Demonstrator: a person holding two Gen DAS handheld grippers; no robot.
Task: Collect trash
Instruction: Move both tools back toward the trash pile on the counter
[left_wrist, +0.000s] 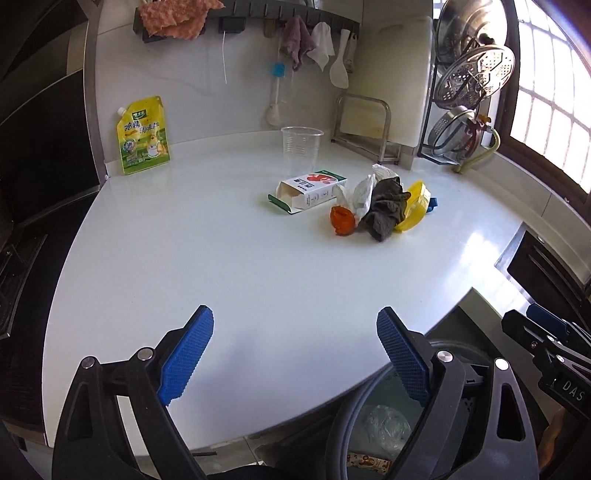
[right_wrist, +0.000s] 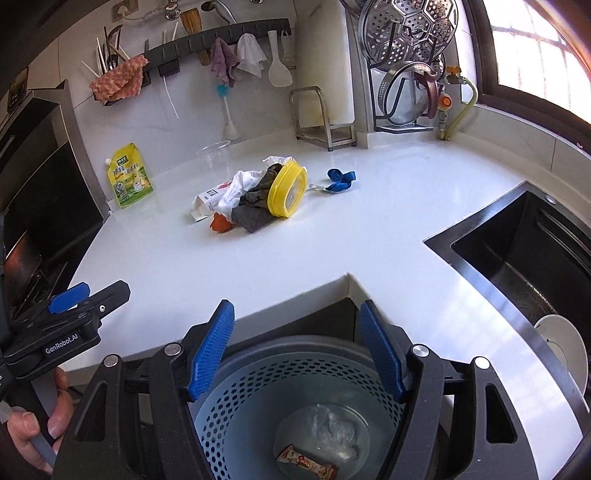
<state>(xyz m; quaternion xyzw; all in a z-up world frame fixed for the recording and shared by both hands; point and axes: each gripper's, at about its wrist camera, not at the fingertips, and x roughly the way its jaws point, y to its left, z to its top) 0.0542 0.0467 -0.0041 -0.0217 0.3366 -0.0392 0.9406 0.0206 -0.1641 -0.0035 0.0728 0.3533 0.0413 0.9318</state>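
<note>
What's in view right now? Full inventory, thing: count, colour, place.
countertop: 1, white, fills both views
trash bin: 1, grey-blue perforated, below the counter edge; holds a snack wrapper and clear plastic
carton: 1, white/green/red, open, lying mid-counter
orange scrap: 1, beside carton
dark cloth: 1, grey, in the pile
white bag: 1, crumpled, in the pile
yellow lid: 1, tilted against the pile
blue strip: 1, right of the lid
clear cup: 1, behind carton
sauce pouch: 1, yellow-green, against wall
sink: 1, black, right
left gripper: blue fingers open, empty
right gripper: blue fingers open, above the bin
hand: 1, on the left gripper's handle
</note>
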